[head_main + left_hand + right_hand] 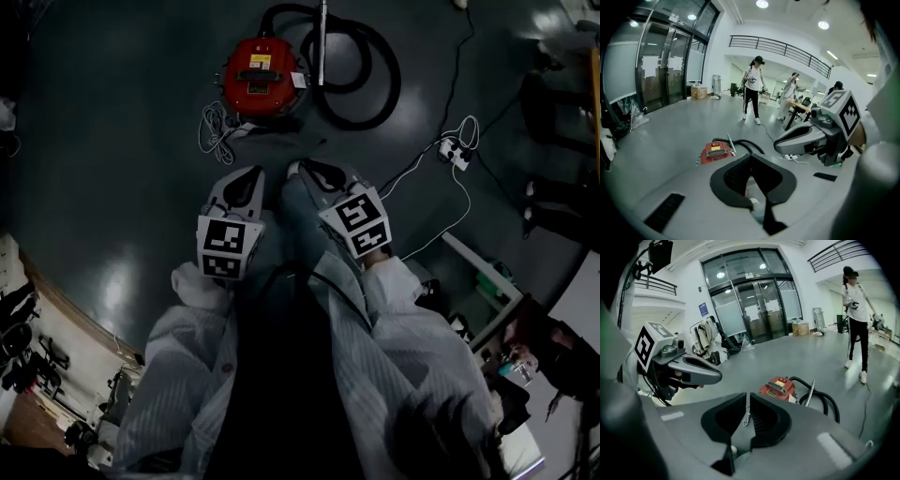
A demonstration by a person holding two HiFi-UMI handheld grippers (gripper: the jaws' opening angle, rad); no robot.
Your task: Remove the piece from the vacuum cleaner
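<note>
A red vacuum cleaner (260, 80) stands on the dark floor ahead of me. Its black hose (367, 86) loops to its right, and a metal wand (322, 42) lies across the loop. Both grippers hang side by side above the floor, short of the vacuum and touching nothing. The left gripper (246, 178) is shut and empty. So is the right gripper (309, 172), which is at the same height. The left gripper view shows the vacuum (715, 152) beyond the closed tips (751, 157). The right gripper view shows it (778, 387) just past the closed tips (747, 397).
A coiled white power cord (217, 127) lies left of the vacuum. A power strip (455, 152) with cables sits on the floor to the right. A white table frame (487, 281) and clutter stand at the right. People (752, 89) stand far off; glass doors (754, 305) lie beyond.
</note>
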